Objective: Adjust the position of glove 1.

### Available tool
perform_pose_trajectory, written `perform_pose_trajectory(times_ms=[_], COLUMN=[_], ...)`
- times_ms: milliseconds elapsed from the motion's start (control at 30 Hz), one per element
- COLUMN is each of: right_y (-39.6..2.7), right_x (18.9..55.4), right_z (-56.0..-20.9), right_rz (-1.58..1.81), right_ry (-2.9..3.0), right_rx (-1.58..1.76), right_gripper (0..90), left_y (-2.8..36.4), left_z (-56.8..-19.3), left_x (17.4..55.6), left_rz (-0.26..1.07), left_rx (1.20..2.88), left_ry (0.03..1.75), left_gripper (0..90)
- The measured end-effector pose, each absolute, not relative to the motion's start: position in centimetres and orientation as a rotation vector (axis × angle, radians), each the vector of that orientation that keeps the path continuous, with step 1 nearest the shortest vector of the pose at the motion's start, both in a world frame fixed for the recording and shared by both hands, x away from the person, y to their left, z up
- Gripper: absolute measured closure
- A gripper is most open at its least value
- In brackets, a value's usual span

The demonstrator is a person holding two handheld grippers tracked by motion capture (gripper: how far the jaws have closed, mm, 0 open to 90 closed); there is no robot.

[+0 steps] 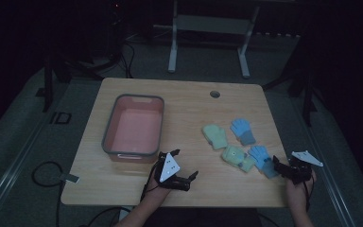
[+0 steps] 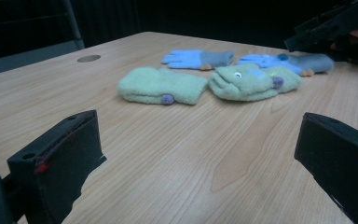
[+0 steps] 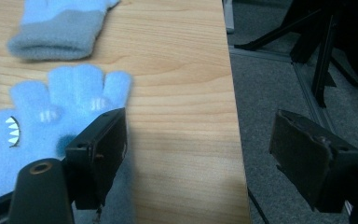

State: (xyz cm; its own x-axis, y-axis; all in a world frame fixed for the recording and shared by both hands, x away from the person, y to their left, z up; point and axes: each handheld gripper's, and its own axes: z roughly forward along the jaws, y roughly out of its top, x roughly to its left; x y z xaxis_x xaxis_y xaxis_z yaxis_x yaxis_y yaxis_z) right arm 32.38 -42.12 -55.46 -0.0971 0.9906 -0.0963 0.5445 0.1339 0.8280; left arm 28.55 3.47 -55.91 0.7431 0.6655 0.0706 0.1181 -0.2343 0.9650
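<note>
Four small gloves lie on the right half of the wooden table: a green glove, a blue glove, a green glove with eyes and a blue glove with a face. My left gripper rests near the front edge, left of the gloves. It points at them with its jaws open and nothing between them. My right gripper hovers at the table's right edge, open. Its left jaw is over the faced blue glove, and its right jaw is past the edge.
A pink tub with a grey rim stands on the left half of the table. A round cable hole is near the far edge. Dark stands and a white frame sit on the carpet beyond. Cables trail on the floor at the front left.
</note>
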Motion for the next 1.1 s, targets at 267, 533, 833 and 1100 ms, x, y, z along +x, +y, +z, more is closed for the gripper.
perform_pose_trajectory(times_ms=[267,533,833,1100], right_y=[-42.6,-43.2,-42.7,-40.9], right_x=[32.3,32.1,32.2,33.1], right_z=[-55.4,-55.4,-53.3,-50.4], right_rz=[0.865,0.900,0.907,0.957], right_ry=[1.722,1.724,1.744,1.803], right_rx=[1.526,1.628,1.641,1.573], right_gripper=[18.0,13.9,11.5,13.7], left_y=[3.4,3.3,3.4,3.4], left_z=[-55.9,-55.9,-55.9,-55.9], left_x=[28.5,28.6,28.5,28.5], left_rz=[0.578,0.570,0.574,0.571], left_rx=[1.766,1.775,1.761,1.760], left_ry=[0.612,0.605,0.607,0.608], left_gripper=[0.6,0.6,0.6,0.6])
